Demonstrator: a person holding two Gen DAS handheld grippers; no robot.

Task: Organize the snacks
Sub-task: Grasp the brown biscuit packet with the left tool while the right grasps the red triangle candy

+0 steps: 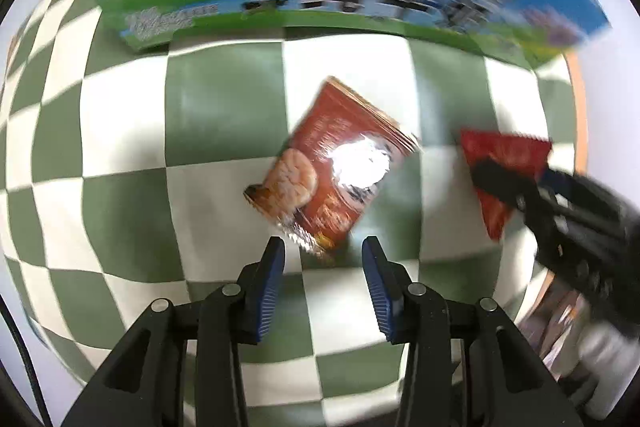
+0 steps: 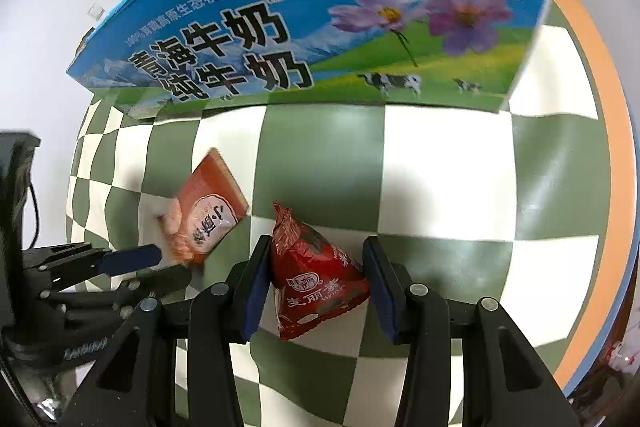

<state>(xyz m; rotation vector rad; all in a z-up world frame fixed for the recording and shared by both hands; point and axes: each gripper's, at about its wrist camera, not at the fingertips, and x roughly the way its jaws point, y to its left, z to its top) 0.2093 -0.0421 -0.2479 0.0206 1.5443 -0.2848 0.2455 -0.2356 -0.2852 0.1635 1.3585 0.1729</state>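
Right gripper [image 2: 316,243]: jaws drawn in on the red pyramid pack [image 2: 316,279], both pads against its flanks, so it reads as a hold.

The pack sits on the checked cloth [image 2: 440,167] of the desk, in front of the milk box [image 2: 320,27] and clear of it. Its crimped tip points toward the box, leaning a little left. The long axis runs tip to flat base seam, roughly along the fingers. Gripping across the narrower width probably keeps the pack from swivelling when lifted.

Left gripper [image 1: 324,251]: jaws narrowed to a small gap, with the lower end of the shrimp packet [image 1: 328,167] between the tips. Whether it is pinched I cannot tell, as the left wrist view is smeared.

The packet lies flat in front of the box's left half. Its long axis is diagonal, with the sealed top toward the box.

One snack per gripper; the box looks like the likely bin.
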